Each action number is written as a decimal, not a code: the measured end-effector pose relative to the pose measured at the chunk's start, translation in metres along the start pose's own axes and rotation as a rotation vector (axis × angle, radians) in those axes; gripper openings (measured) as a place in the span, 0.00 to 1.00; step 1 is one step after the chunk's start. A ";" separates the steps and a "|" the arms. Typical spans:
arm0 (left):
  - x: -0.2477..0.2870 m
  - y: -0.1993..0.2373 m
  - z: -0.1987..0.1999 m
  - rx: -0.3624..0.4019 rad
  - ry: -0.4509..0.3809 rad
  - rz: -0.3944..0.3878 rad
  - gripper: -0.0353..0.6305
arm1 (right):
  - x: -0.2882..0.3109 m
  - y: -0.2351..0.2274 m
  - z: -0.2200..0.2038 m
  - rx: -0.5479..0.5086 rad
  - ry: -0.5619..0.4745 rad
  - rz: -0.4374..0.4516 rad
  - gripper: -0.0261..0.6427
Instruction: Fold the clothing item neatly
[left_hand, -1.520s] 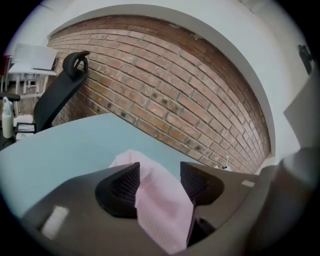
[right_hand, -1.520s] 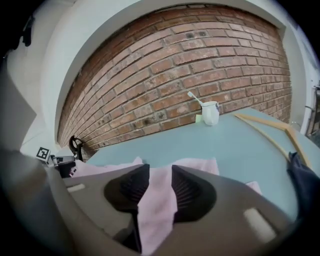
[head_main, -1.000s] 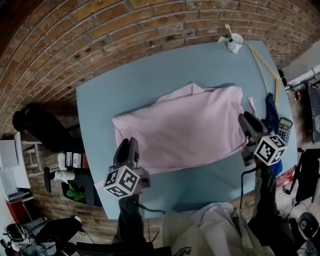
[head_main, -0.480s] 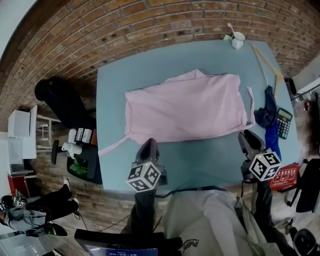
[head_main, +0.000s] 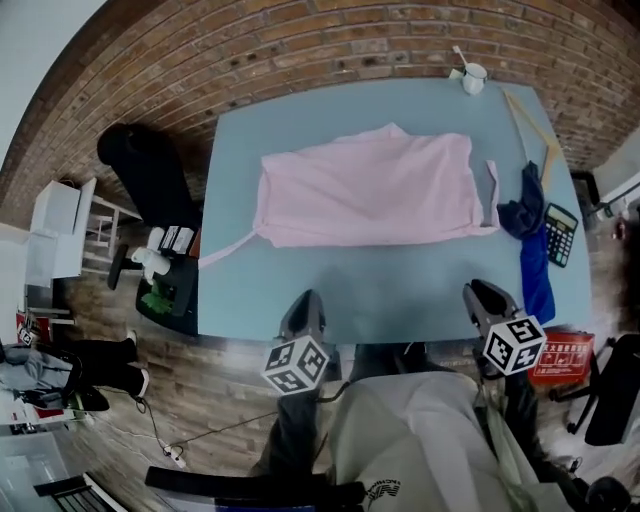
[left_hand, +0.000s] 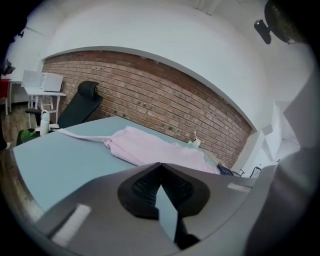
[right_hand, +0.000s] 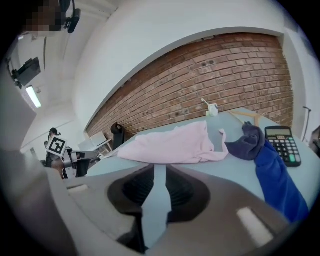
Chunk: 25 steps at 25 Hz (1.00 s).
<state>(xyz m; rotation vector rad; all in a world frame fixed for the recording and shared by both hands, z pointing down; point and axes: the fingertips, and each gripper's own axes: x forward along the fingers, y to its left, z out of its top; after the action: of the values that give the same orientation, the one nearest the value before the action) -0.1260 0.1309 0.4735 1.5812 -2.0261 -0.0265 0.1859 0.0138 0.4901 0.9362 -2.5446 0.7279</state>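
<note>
A pink garment (head_main: 370, 190) lies folded in a wide rectangle across the far half of the blue table (head_main: 400, 290). A thin strap (head_main: 225, 250) trails off its left corner past the table's left edge. My left gripper (head_main: 303, 305) hovers at the table's near edge, well short of the garment, shut and empty. In the left gripper view the jaws (left_hand: 161, 165) meet, with the garment (left_hand: 150, 150) ahead. My right gripper (head_main: 480, 298) is at the near right edge; its jaws are closing, a narrow gap shows (right_hand: 160, 167), and nothing is between them. The garment (right_hand: 175, 145) lies beyond.
A dark blue cloth (head_main: 530, 225) and a calculator (head_main: 560, 220) lie at the table's right end. A white mug (head_main: 472, 78) and wooden sticks (head_main: 525, 120) are at the far right corner. A black chair (head_main: 150, 180) stands left of the table, against a brick wall.
Both grippers have drawn back from the garment's near edge to the table's front edge. The left jaws have shut and the right jaws have narrowed. The garment stays flat on the table.
</note>
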 end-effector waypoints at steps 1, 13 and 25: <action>-0.011 -0.001 -0.007 -0.001 -0.002 0.010 0.06 | -0.005 0.004 -0.005 -0.017 0.007 0.009 0.15; -0.058 -0.006 -0.047 0.018 0.052 0.023 0.06 | -0.023 0.035 -0.030 -0.054 0.017 0.008 0.07; -0.014 0.038 0.010 0.065 0.068 -0.111 0.06 | 0.045 0.093 -0.008 -0.060 -0.005 -0.069 0.06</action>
<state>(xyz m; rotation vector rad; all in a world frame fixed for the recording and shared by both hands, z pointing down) -0.1619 0.1519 0.4722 1.7108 -1.9032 0.0505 0.0919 0.0567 0.4856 1.0023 -2.5103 0.6270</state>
